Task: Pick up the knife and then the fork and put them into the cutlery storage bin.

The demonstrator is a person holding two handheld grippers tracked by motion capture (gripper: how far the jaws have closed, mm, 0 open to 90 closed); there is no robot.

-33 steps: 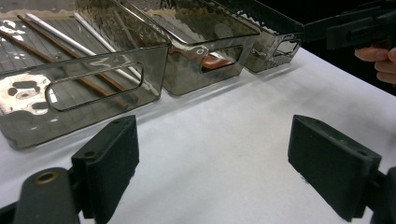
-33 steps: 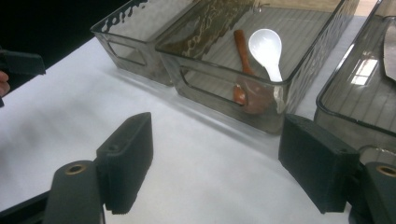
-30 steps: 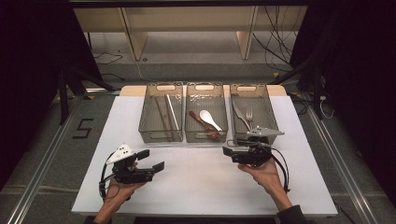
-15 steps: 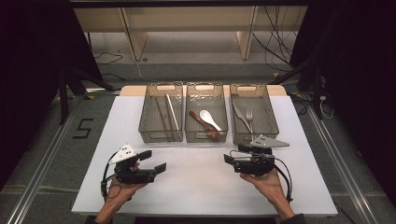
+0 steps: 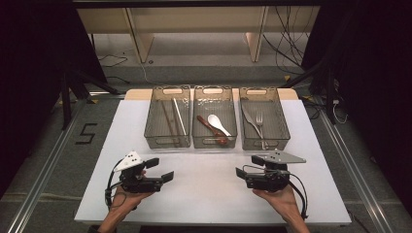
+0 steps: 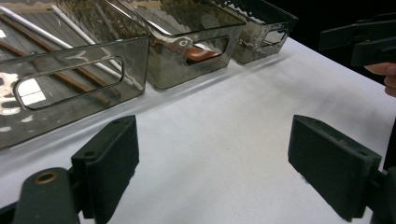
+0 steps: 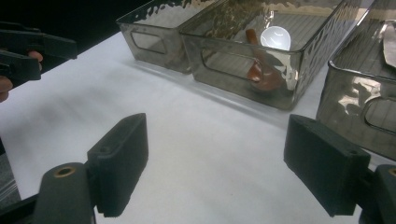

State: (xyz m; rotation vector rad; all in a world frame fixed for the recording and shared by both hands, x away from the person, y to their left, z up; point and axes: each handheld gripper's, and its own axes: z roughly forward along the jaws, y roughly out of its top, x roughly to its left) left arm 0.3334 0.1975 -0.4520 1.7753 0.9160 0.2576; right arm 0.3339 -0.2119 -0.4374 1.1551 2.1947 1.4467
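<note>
Both grippers, left (image 5: 164,171) and right (image 5: 239,173), jaws spread, empty (nothing held). Cutlery sorted in three bins (image 5: 214,141) at 12 o'clock; bare table (image 5: 204,194). Sorting looks finished.

White table top (image 5: 209,194), grey floor with a black "5" mark (image 5: 85,133), metal rails along both sides, pale wooden frame legs (image 5: 139,36) behind, loose cables (image 5: 286,43) at the back right, dark curtains around
</note>
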